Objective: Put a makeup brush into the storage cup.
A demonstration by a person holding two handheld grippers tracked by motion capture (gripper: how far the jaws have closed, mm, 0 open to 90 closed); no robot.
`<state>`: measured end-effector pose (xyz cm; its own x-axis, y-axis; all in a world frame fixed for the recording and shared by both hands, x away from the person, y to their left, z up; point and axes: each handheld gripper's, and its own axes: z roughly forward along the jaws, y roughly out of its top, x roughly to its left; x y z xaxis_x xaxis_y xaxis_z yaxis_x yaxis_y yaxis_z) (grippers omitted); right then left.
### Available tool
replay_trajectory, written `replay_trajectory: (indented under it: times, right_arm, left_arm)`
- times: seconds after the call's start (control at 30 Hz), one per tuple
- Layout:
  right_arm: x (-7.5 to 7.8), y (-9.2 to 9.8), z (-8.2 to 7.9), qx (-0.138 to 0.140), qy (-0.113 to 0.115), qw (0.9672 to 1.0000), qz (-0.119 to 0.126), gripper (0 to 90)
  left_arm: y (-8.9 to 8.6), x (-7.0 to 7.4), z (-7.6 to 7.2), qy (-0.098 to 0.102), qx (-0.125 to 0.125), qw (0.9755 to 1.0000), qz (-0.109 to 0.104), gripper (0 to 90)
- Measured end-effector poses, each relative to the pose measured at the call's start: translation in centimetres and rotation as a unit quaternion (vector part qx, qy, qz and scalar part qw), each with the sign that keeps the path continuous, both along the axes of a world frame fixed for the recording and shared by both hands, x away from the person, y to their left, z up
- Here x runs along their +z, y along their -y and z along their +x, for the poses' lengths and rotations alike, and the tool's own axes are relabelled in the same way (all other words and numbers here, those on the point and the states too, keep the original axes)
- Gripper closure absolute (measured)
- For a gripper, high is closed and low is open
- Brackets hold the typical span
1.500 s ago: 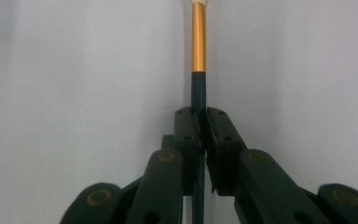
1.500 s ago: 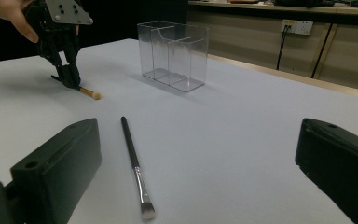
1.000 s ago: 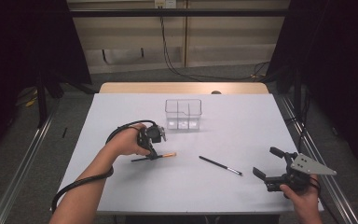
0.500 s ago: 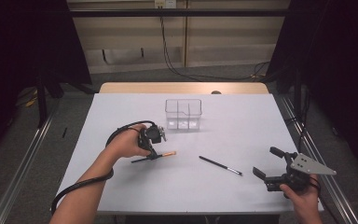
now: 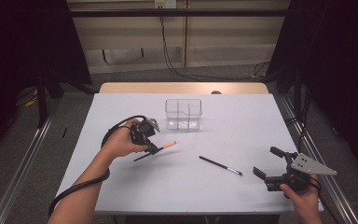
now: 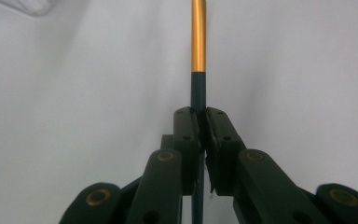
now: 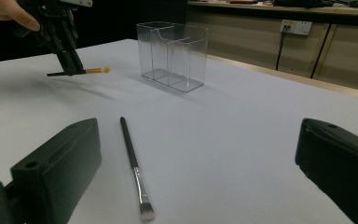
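Observation:
A thin brush with a dark handle and a gold-orange end [image 6: 198, 42] is clamped between the pads of my left gripper [image 6: 201, 116], which is shut on it left of the table's middle [image 5: 154, 149]. From the right gripper view the brush [image 7: 81, 71] hangs a little above the white table, roughly level. A second black brush with a silver ferrule [image 5: 220, 165] lies flat on the table between the two hands [image 7: 133, 161]. My right gripper [image 5: 266, 163] rests open near the front right corner, its jaws wide apart with nothing between them.
A clear plastic organiser with three compartments [image 5: 182, 113] stands upright behind the middle of the white table [image 5: 242, 126]; it looks empty [image 7: 173, 55]. A black cable [image 5: 79, 186] trails from the left gripper along the forearm.
The left gripper has lifted the gold-ended brush slightly off the table. The right hand has stayed still.

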<state>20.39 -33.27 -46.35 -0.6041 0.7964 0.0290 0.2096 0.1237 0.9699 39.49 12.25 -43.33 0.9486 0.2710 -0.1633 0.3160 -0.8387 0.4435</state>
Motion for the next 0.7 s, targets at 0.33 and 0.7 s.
replay_trajectory:
  times: [0.33,0.7]
  right_arm:
    - [0.0,-0.1,0.0,0.001,0.0,1.0,-0.002,0.0]
    - [0.0,0.0,0.0,0.001,0.0,1.0,-0.002,0.0]
  left_arm:
    - [-1.3,0.5,0.0,0.022,0.052,0.9924,-0.109,83.7]
    - [-2.0,0.0,-0.4,0.038,0.09,0.978,-0.185,83.7]
